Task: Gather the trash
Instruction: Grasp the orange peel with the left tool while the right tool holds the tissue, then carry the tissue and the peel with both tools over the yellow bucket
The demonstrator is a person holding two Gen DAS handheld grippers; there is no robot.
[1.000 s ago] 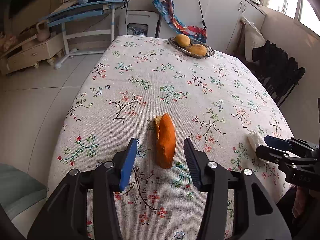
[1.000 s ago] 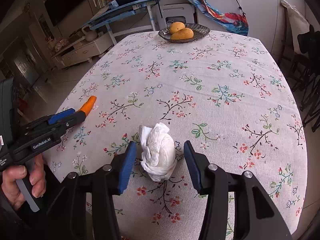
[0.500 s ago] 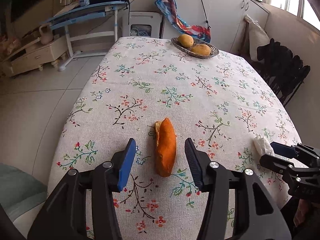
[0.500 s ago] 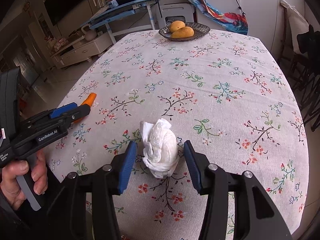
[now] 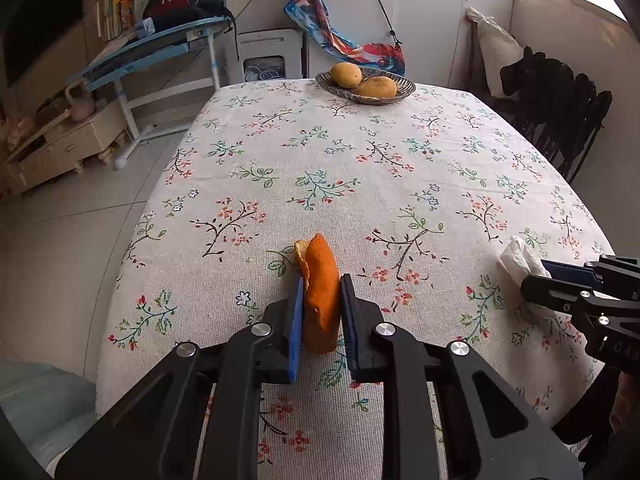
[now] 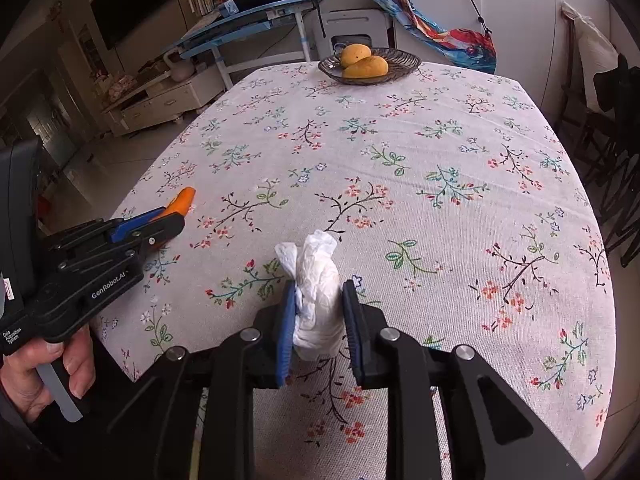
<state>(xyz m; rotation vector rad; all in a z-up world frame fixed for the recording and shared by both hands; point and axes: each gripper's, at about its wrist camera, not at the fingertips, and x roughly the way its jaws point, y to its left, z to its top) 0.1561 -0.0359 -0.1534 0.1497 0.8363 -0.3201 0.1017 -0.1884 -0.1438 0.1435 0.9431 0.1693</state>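
An orange peel (image 5: 320, 300) lies on the flowered tablecloth near the table's front edge. My left gripper (image 5: 320, 292) is shut on it, jaws pressing both sides. The peel's tip also shows in the right wrist view (image 6: 182, 202), ahead of the left gripper (image 6: 154, 222). A crumpled white tissue (image 6: 316, 292) sits at the front of the table. My right gripper (image 6: 317, 300) is shut on it. The tissue (image 5: 520, 258) and right gripper (image 5: 538, 276) also show at the right of the left wrist view.
A dark bowl (image 5: 404, 90) with two mangoes (image 5: 362, 80) stands at the table's far end. The flowered tablecloth (image 6: 400, 152) covers the whole table. Dark chairs (image 5: 560, 120) stand on the right. A blue desk (image 5: 160, 48) and low cabinet stand on the left.
Both grippers have shut: the left on the orange peel, the right on the tissue. Before, both stood open around them. Both views have tilted up a little.
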